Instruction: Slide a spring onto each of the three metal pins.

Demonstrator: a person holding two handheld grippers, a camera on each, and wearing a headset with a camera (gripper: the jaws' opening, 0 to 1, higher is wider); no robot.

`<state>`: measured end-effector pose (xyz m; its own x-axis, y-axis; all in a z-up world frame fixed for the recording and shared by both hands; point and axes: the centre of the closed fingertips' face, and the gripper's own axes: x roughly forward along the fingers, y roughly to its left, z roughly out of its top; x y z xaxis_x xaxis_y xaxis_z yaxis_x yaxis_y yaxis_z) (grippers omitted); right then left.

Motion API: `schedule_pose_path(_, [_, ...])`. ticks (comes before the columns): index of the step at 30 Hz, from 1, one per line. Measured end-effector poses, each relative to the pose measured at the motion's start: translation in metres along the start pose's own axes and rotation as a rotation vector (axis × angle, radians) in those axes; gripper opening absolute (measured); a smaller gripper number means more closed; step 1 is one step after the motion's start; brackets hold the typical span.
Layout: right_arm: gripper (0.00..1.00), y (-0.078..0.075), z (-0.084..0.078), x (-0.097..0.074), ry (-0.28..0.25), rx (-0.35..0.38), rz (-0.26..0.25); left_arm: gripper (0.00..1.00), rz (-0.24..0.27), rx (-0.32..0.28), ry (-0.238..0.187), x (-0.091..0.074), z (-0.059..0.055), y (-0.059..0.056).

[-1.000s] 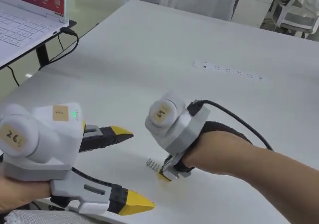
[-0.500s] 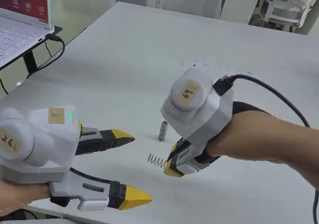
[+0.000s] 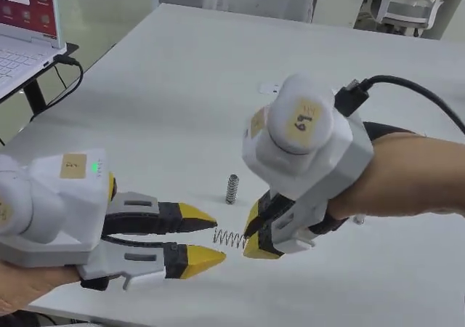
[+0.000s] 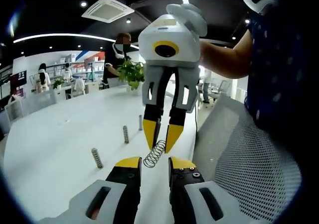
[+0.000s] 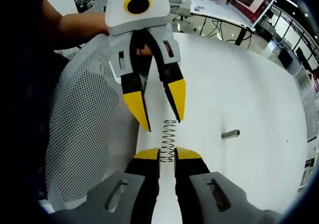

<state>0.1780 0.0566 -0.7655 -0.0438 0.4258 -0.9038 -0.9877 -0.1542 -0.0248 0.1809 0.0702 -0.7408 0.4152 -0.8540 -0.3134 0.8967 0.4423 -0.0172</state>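
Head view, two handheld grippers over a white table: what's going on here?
A person works with a gripper in each hand. The right gripper is shut on one end of a loose spring, holding it out low over the white table. The left gripper is open, its tips either side of the spring's free end, not closed on it. Behind them a pin stands upright, already carrying a spring.

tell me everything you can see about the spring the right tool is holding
The spring is a thin, loosely wound coil of bare silvery wire, roughly straight. The right tool pinches one end between its yellow tips. The free end reaches toward the gap between the open jaws of the left tool; whether it touches them is unclear.
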Motion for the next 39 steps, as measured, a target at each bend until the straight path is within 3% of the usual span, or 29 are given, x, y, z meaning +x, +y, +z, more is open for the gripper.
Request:
schedule_pose_path(11, [0.08,0.005,0.002,-0.004,-0.024,-0.074,0.017,0.05,-0.027,0.005,0.01,0.005,0.002,-0.004])
schedule_pose_path(14, [0.08,0.008,0.003,-0.006,-0.034,-0.134,0.017,0.04,-0.042,-0.002,0.017,0.005,0.001,-0.007])
schedule_pose_path(19, [0.08,0.008,0.002,-0.007,-0.047,-0.148,0.022,0.03,-0.058,0.0,0.022,0.007,0.0,-0.01])
schedule_pose_path(29, [0.08,0.009,0.002,-0.012,-0.06,-0.108,0.033,0.02,-0.085,-0.025,0.014,0.007,0.006,-0.012])
schedule_pose_path(39, [0.11,0.01,-0.003,-0.006,-0.067,-0.043,0.052,0.02,-0.107,-0.043,0.002,0.004,0.012,-0.018])
